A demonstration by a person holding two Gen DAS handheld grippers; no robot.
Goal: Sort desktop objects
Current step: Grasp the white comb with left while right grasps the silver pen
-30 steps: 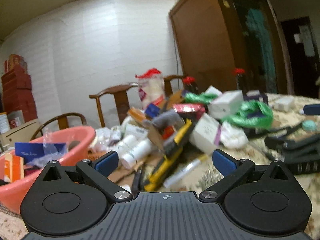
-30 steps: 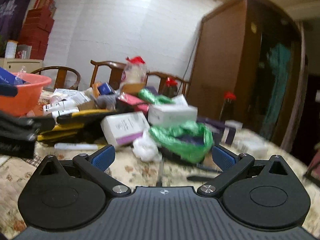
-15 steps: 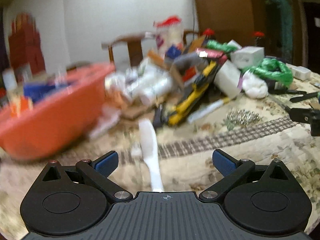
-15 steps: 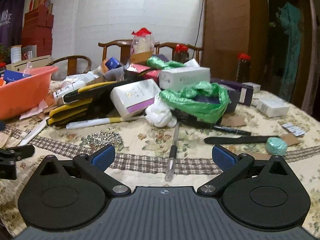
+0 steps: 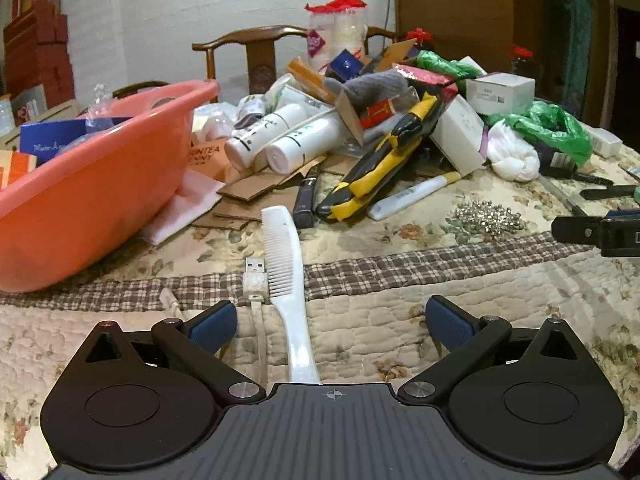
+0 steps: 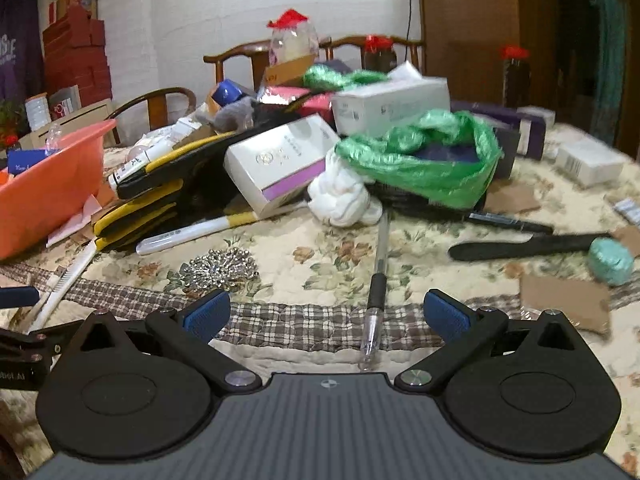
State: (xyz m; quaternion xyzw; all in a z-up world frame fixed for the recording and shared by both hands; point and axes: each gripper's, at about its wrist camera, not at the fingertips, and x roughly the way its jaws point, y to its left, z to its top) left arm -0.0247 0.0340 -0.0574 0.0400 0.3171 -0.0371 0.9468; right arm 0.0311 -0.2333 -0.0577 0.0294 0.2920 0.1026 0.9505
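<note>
Left hand-held gripper is sitting w/ jaws apart over the white comb lying on the worktop; imo lower straight, pinch the handle, avoid the USB cable; right hand-held gripper also spread, hovering over a pen.

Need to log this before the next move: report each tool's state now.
Left tool: open, holding nothing, white comb lying between its fingers.
Right tool: open, holding nothing.
</note>
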